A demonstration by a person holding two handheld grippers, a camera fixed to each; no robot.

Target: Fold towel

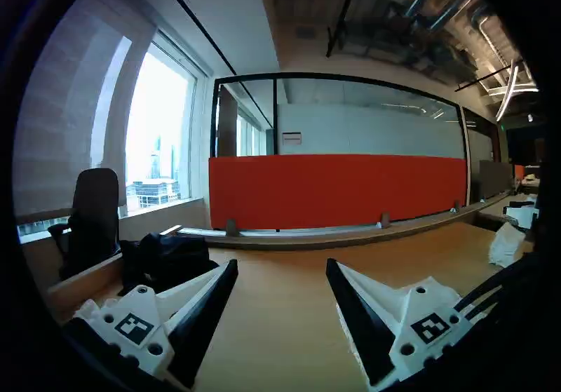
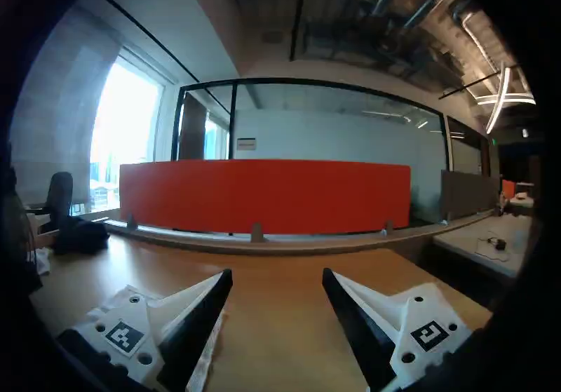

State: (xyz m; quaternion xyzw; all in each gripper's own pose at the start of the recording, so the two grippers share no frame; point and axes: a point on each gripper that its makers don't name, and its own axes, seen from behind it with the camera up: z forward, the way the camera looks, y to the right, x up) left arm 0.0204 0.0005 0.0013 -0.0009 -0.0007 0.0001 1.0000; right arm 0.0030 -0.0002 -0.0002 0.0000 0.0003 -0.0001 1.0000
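Observation:
My left gripper (image 1: 280, 266) hovers open over the bare wooden table (image 1: 280, 322), with nothing between its fingers. At the far right of the left gripper view a crumpled white cloth (image 1: 506, 245) rests on the table, well away from the fingers. My right gripper (image 2: 275, 274) is also open and empty above the table (image 2: 280, 336). In the right gripper view a narrow strip of white cloth (image 2: 205, 357) peeks out from under the left finger; what it belongs to is hidden.
An orange divider panel (image 1: 336, 190) runs along the table's far edge. A black bag (image 1: 165, 255) lies at the back left, with a black office chair (image 1: 91, 217) behind it by the window. Another desk (image 2: 484, 241) stands to the right.

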